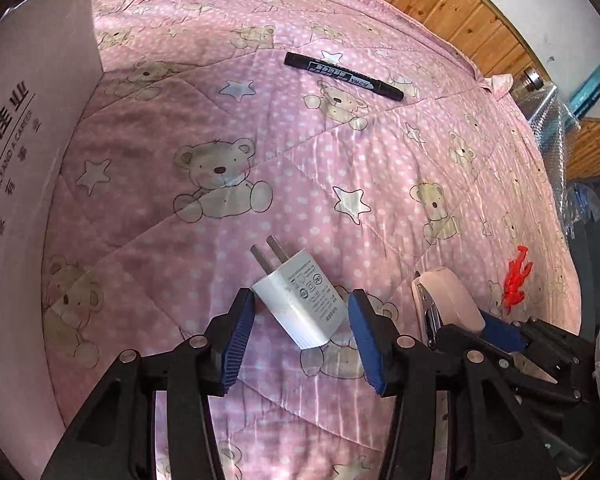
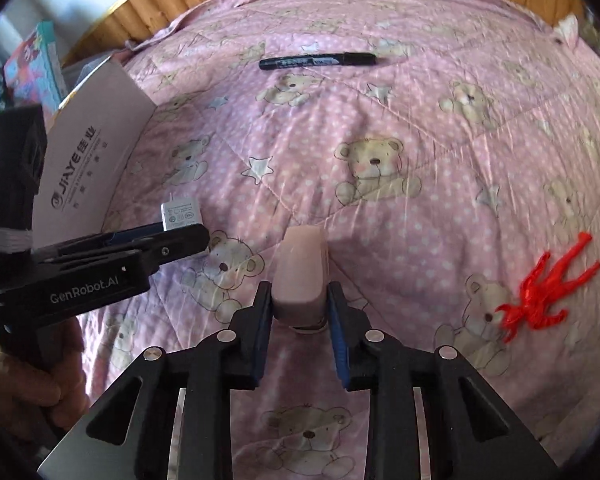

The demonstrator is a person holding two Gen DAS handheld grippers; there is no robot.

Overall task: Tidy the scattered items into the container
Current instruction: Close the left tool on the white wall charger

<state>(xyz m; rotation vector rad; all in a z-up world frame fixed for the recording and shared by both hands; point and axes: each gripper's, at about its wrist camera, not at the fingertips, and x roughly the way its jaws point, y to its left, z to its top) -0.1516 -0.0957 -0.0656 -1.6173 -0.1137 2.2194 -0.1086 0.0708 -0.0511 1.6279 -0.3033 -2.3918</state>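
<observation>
My left gripper [image 1: 300,308] is shut on a white charger plug [image 1: 300,300], its blue pads pressing both sides and the prongs pointing away. My right gripper [image 2: 298,300] is shut on a pale pink stapler [image 2: 300,268] that lies on the pink bear-print quilt [image 2: 380,140]. The stapler [image 1: 448,296] and right gripper [image 1: 496,326] also show at the lower right of the left wrist view. The container, a pale cardboard box [image 1: 32,120] with printed lettering, stands at the left. A black marker [image 1: 342,76] lies far back. A red toy figure [image 2: 540,296] lies to the right.
A wood-panelled wall [image 1: 460,12] runs behind the bed. Bubble wrap [image 1: 548,120] sits past the quilt's right edge. A colourful box [image 2: 32,68] stands beyond the cardboard box [image 2: 88,152]. A hand [image 2: 28,392] holds the left gripper [image 2: 172,236] at the lower left of the right wrist view.
</observation>
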